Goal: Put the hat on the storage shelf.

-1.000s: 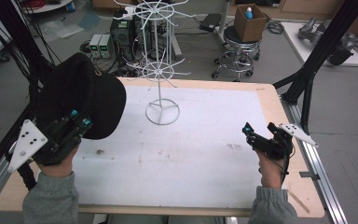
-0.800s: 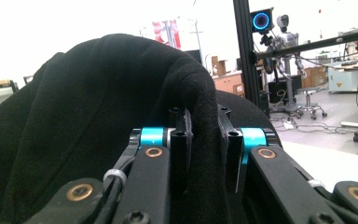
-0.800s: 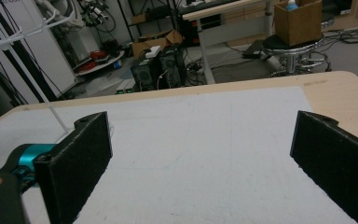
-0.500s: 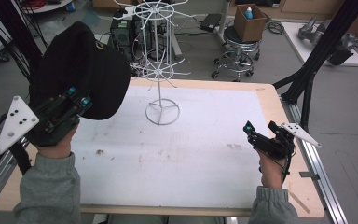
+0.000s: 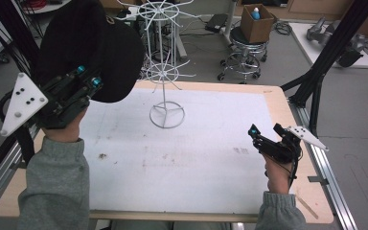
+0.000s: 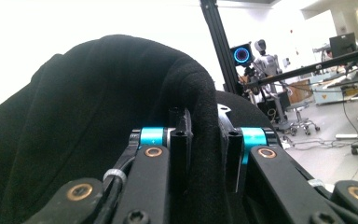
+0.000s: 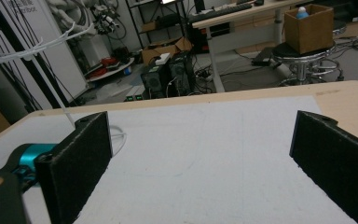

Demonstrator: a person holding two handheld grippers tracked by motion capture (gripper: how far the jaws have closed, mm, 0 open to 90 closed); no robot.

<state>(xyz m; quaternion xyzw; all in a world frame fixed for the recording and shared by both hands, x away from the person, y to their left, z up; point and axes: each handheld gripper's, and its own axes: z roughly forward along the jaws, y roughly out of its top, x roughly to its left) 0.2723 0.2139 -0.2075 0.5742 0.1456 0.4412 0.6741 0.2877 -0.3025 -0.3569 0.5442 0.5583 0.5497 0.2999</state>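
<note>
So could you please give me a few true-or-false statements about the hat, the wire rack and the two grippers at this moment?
1. The left gripper is shut on the black hat. True.
2. The hat lies flat on the table. False: it is held up above the table's left edge.
3. The right gripper holds the hat too. False: its jaws stand open with nothing between them.
4. The white wire rack stands upright on the table. True.
5. A hat hangs on the rack. False: its arms are bare.
</note>
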